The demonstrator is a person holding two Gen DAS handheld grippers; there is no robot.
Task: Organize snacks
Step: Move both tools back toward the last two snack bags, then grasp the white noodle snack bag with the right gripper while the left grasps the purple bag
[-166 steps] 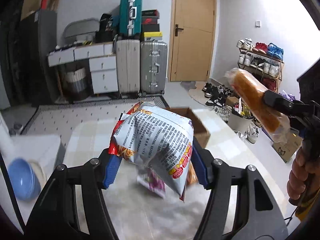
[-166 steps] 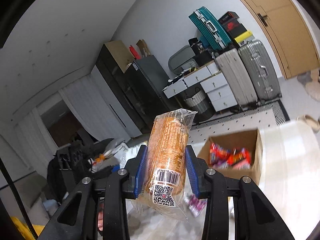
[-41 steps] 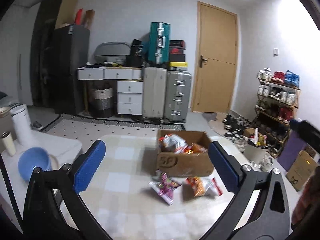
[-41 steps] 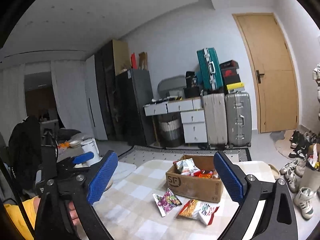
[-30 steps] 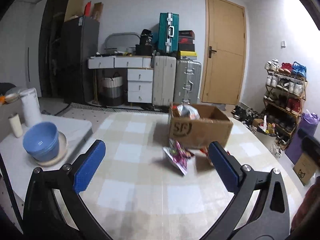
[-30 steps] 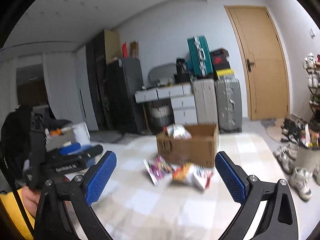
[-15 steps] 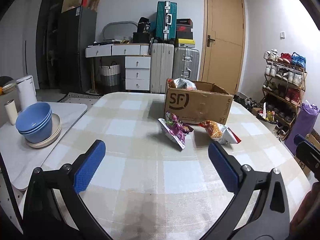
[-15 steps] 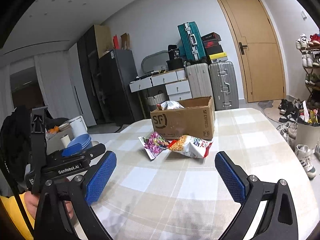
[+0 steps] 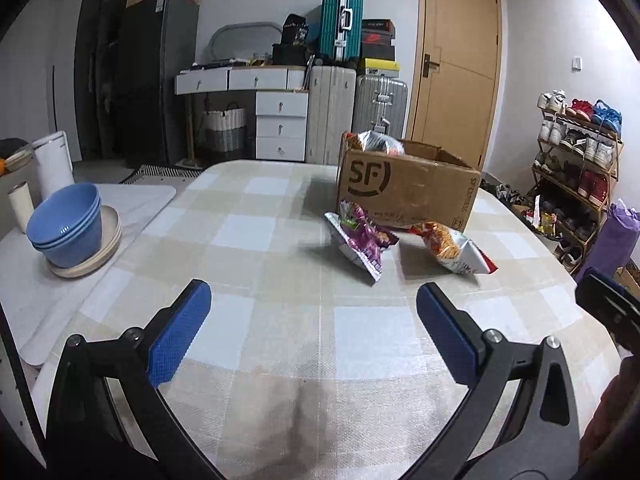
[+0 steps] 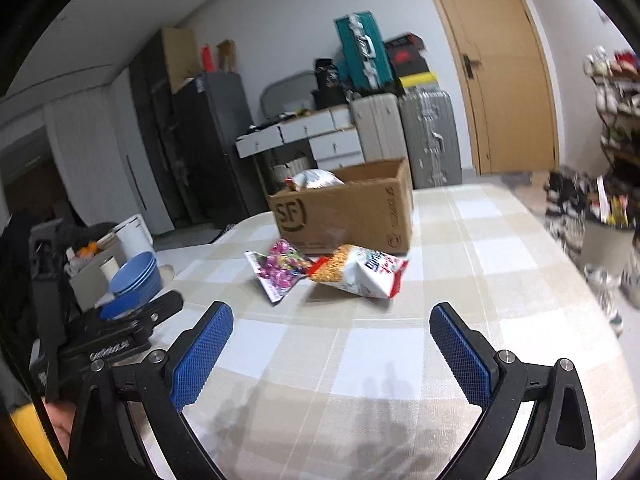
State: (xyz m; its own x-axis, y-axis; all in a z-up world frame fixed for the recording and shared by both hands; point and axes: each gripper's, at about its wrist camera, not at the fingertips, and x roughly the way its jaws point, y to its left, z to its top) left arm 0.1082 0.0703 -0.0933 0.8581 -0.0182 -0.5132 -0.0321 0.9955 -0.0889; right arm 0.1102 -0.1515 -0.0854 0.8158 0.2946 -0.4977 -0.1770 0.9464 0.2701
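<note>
Checked tablecloth, round-ish table in a room stacked with suitcases, and two snack bags are left out on it, lying toward the table's far edge right in front of the cardboard box. That box already has at least one bag poking over its rim. The purple bag sits on the left, its top end just about against the box's front wall, and the orange-and-white bag lies beside it on the right, the two nearly touching at their near corners. Both look like puffed foil chip bags, so I'd guess super light, squishy and a bit slick, with crushable stuff inside. If it were me I'd pinch a crimped end seam or a flat corner instead of squeezing the fat middle, since a full-on clamp across the belly probably just pops air around and lets it slide. Left gripper and right gripper both hang low over the near part of the table with their blue pads spread wide and nothing between them, well back from either bag. Off by the left edge there's a stack of blue bowls on a plate, out of the way.
</note>
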